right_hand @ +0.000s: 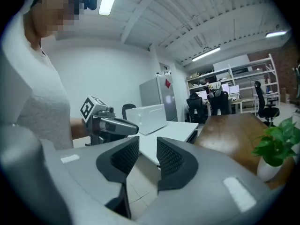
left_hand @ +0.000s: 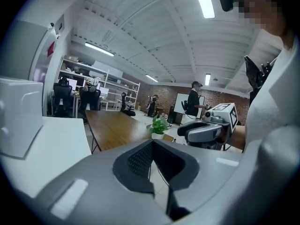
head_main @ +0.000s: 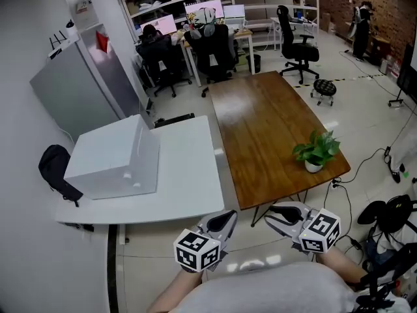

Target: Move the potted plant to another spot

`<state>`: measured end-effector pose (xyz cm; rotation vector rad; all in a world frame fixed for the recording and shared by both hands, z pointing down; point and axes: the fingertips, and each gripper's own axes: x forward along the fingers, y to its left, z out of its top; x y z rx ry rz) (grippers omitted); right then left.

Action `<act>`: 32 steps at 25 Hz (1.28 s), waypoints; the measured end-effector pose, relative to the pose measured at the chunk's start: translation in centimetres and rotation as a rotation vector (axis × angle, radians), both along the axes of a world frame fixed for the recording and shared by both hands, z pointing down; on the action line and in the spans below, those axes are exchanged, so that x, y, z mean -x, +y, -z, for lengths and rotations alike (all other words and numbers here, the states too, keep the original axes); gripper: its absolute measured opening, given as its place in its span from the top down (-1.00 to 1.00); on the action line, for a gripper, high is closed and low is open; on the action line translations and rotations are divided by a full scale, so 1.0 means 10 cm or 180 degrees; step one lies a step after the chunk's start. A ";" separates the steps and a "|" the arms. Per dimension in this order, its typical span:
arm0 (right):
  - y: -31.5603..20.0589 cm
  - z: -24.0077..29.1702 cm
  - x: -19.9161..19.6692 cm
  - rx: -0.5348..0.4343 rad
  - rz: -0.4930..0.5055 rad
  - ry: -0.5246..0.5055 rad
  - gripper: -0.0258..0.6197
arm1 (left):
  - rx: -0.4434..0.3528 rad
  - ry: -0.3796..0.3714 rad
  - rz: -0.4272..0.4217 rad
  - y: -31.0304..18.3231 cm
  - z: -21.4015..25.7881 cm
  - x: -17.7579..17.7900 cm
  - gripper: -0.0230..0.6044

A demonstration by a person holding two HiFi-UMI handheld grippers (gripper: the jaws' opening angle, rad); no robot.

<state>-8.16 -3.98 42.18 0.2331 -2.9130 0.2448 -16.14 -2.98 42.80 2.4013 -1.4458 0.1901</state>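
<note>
The head camera looks steeply down on the white desk [head_main: 186, 175] and wooden desk [head_main: 260, 129]. Cameras on the left tool [head_main: 225, 218] and right tool [head_main: 275, 210] sit low, almost level, turned toward each other; all three share the potted plant [head_main: 316, 152].

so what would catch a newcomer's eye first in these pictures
The green potted plant stands alone near the right front corner of the long brown wooden table. A big white box sits on the white table to its left. At the bottom, the left gripper and right gripper hang just short of both tables, nothing between their fingers.
</note>
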 end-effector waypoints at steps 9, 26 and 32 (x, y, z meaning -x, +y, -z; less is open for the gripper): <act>-0.68 -0.04 0.21 -0.0092 -0.0331 -0.0025 0.74 | 0.0056 0.0192 -0.0033 -0.68 -0.21 0.45 0.94; -1.15 -0.11 -0.37 -0.0030 -0.0560 -0.0078 0.83 | 0.0194 0.0112 -0.0270 -1.07 -0.28 -0.13 0.94; -1.33 -0.34 -0.77 0.0040 -0.0686 0.0066 0.82 | 0.0279 0.0029 -0.0323 -1.15 -0.32 -0.34 0.94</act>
